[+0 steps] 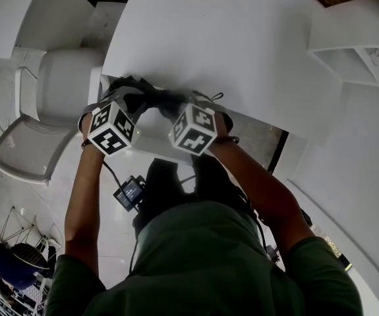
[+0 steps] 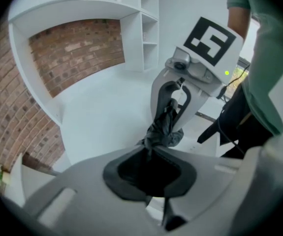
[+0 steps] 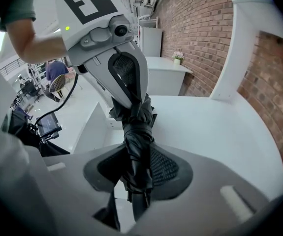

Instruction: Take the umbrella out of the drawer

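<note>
Colour-wise it's pretty simple: black umbrella [image 3: 137, 132], pale grey left gripper [image 2: 148, 154] and right gripper [image 3: 137, 175] with black-and-white square-patterned marker cubes [image 1: 113, 129], white table [image 1: 242, 45], red-brown brick wall [image 2: 77, 48], and a dark green shirt [image 1: 202, 262] on the person.

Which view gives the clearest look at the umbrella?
The right gripper view: the folded black umbrella runs lengthwise through the jaws. The left gripper view shows only a bunched end; the head view, a dark, mostly hidden strip.
</note>
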`<state>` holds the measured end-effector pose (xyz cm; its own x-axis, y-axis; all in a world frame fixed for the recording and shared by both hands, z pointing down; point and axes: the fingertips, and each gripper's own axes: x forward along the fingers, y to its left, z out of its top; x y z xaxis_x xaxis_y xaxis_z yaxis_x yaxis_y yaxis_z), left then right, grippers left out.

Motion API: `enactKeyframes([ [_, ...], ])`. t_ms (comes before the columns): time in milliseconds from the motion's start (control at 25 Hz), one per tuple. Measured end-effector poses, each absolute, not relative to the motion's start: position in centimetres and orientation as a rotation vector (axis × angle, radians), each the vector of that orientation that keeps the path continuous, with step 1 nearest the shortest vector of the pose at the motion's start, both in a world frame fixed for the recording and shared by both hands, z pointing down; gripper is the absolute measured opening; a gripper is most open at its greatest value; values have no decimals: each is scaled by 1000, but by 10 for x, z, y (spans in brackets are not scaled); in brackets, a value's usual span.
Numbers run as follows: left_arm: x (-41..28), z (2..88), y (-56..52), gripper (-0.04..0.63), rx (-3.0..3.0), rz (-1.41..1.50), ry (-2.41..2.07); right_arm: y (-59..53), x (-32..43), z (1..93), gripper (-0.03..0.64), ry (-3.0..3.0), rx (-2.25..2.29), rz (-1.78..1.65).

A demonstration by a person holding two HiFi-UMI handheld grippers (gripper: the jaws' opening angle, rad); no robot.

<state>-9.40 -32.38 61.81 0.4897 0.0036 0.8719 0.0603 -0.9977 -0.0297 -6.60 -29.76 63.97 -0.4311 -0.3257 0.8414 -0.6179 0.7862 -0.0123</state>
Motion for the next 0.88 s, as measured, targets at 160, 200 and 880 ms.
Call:
enactKeyframes([
  [160, -65, 598, -337, 20, -2641, -1513, -55, -312, -36, 620, 138, -2046, 752, 362],
  [200, -57, 594, -342, 20, -2639, -1501, -55, -316, -29, 616, 138, -2043, 765, 354],
  [880, 55, 595, -411, 21, -2640, -1400, -3, -386, 85, 616, 143, -1934, 917, 211],
])
